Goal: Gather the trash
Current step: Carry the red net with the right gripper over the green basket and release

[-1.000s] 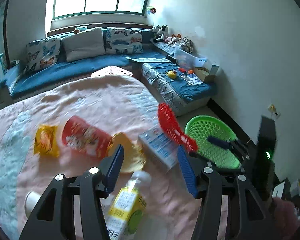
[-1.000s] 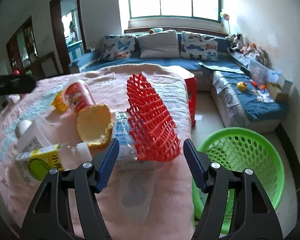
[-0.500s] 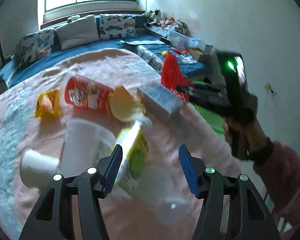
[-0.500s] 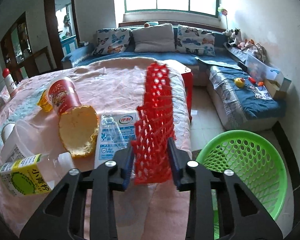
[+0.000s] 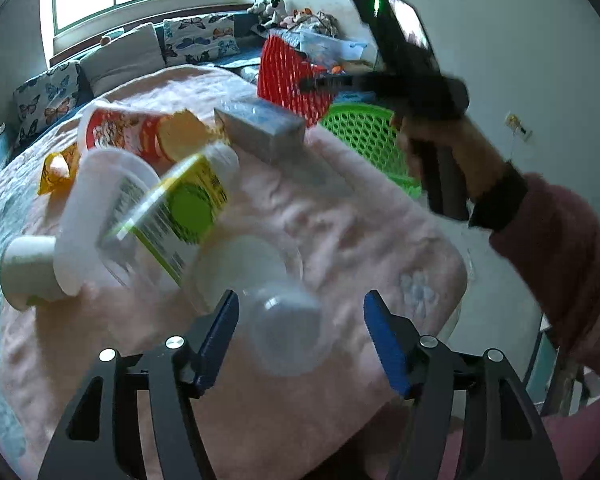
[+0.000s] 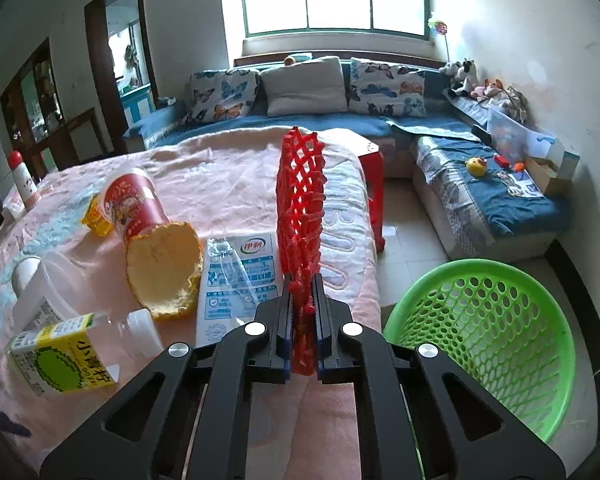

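My right gripper [image 6: 303, 328] is shut on a red foam net sleeve [image 6: 300, 208] and holds it upright above the table's edge; the sleeve also shows in the left wrist view [image 5: 290, 76]. A green basket [image 6: 488, 336] stands on the floor to the right, also seen in the left wrist view [image 5: 364, 136]. My left gripper [image 5: 300, 332] is open, with a clear plastic cup [image 5: 284, 332] lying between its fingers. A yellow-green labelled bottle [image 5: 172, 208], a red snack cup [image 6: 134, 204], a blue-white carton [image 6: 240, 280], an orange peel [image 6: 164, 268] and a yellow wrapper [image 5: 56, 168] lie on the table.
The table wears a pink cloth [image 6: 228, 168]. A white tub [image 5: 96, 208] and a small white cup [image 5: 24, 268] lie at the left. A blue corner sofa [image 6: 480, 184] and a red stool [image 6: 374, 184] stand behind. The person's right arm [image 5: 548, 240] crosses the left wrist view.
My right gripper closed on the red net sleeve and lifted it upright. My left gripper drew back toward the table's near side and now has the clear cup between its open fingers.
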`<action>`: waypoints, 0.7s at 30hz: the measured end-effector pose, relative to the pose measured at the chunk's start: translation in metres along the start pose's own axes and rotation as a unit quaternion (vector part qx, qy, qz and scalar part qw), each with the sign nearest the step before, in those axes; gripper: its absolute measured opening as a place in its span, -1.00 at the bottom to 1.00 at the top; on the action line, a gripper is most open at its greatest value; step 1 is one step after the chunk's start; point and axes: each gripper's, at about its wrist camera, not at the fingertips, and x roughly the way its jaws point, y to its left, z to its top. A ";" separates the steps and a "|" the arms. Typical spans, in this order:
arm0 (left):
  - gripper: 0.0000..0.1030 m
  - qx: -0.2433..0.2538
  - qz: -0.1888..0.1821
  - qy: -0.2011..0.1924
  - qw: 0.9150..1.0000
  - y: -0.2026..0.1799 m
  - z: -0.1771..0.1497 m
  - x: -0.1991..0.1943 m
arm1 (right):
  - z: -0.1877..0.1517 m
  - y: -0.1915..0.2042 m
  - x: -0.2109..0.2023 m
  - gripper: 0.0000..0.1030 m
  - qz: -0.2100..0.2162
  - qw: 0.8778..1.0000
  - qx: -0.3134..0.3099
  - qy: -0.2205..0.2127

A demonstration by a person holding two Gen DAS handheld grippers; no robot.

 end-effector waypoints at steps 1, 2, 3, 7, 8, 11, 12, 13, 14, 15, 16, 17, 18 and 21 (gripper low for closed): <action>0.22 0.003 0.009 0.002 1.000 -0.002 -0.003 0.004 | 0.000 0.000 -0.003 -0.84 0.001 1.000 0.000 -0.002; 0.22 0.004 0.014 0.003 1.000 -0.001 -0.005 0.007 | 0.000 0.000 -0.007 -0.84 0.001 1.000 0.000 -0.004; 0.22 0.006 0.018 0.005 1.000 -0.003 -0.007 0.010 | 0.000 -0.001 -0.010 -0.84 0.001 1.000 0.000 -0.006; 0.22 0.011 0.038 0.004 0.999 -0.006 -0.013 0.020 | -0.003 -0.003 -0.023 -0.84 0.000 1.000 0.001 -0.014; 0.22 0.009 0.040 0.004 0.999 -0.005 -0.013 0.022 | -0.004 -0.005 -0.026 -0.84 0.001 1.000 0.004 -0.015; 0.22 0.002 0.051 0.003 0.999 -0.003 -0.016 0.025 | -0.008 -0.008 -0.034 -0.84 0.002 1.000 0.013 -0.019; 0.19 -0.002 0.054 0.001 0.999 -0.002 -0.016 0.026 | -0.009 -0.008 -0.037 -0.84 0.001 1.000 0.013 -0.021; 0.19 -0.003 0.055 -0.001 0.998 -0.002 -0.016 0.026 | -0.009 -0.009 -0.040 -0.84 0.000 1.000 0.014 -0.023; 0.18 -0.004 0.055 -0.002 0.998 -0.002 -0.017 0.026 | -0.011 -0.009 -0.043 -0.84 -0.001 1.000 0.014 -0.024; 0.16 -0.003 0.057 -0.003 0.998 -0.002 -0.017 0.026 | -0.012 -0.010 -0.046 -0.84 -0.002 1.000 0.014 -0.025; 0.15 0.000 0.058 -0.003 0.998 -0.003 -0.018 0.026 | -0.012 -0.010 -0.048 -0.84 -0.003 1.000 0.013 -0.025; 0.15 0.005 0.059 -0.003 0.998 -0.005 -0.019 0.027 | -0.013 -0.011 -0.050 -0.84 -0.005 1.000 0.013 -0.026; 0.15 0.012 0.064 -0.005 0.998 -0.007 -0.019 0.028 | -0.014 -0.011 -0.052 -0.84 -0.006 1.000 0.013 -0.027; 0.12 0.019 0.072 -0.008 0.997 -0.011 -0.020 0.029 | -0.019 -0.012 -0.057 -0.84 -0.012 0.999 0.011 -0.028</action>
